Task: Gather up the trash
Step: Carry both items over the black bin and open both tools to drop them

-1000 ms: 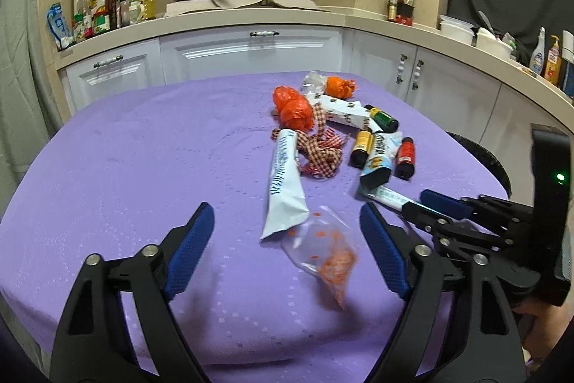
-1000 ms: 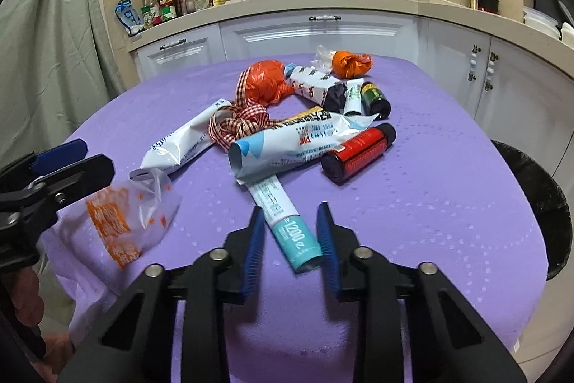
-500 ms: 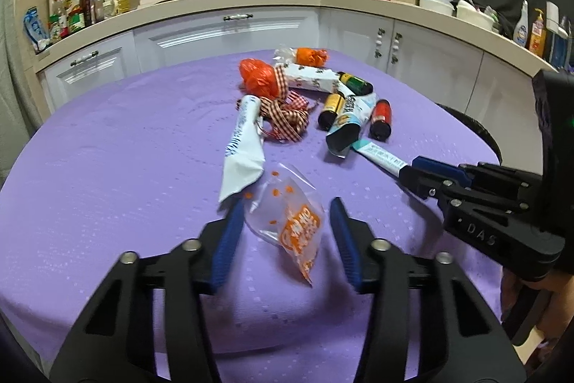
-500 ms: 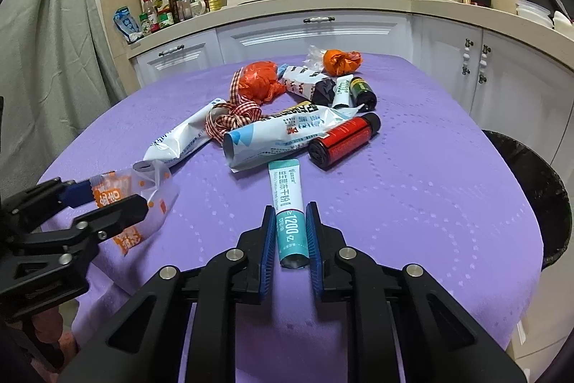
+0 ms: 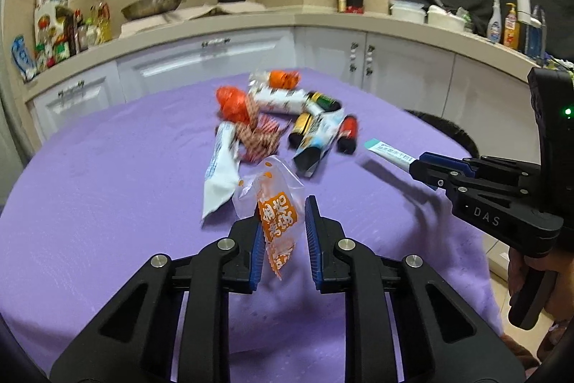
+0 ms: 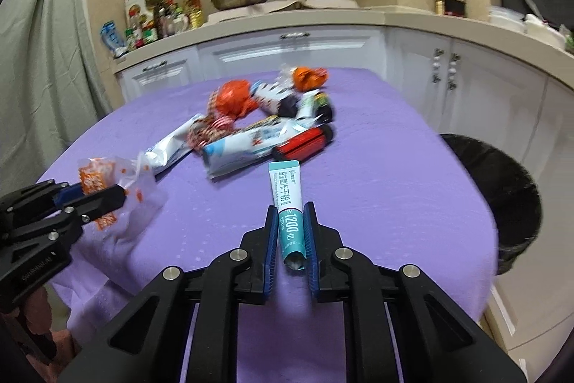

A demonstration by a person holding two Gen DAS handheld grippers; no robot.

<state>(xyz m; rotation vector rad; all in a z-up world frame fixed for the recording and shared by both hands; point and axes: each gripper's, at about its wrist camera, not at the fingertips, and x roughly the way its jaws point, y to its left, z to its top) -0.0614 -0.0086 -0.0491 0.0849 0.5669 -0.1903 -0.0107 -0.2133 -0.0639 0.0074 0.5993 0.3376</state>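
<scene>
1. Trash: left gripper [image 5: 281, 232] closing on the clear wrapper [image 5: 276, 203], near table [image 5: 107, 203] edge; thin film could slip free.
2. Right gripper [image 6: 290, 232] closing, clamping the teal tube [image 6: 287, 200] by its tail; may swing out before reaching the bin [image 6: 502, 189], far right.

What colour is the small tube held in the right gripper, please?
Teal and white tube, clearest in the right wrist view.
</scene>
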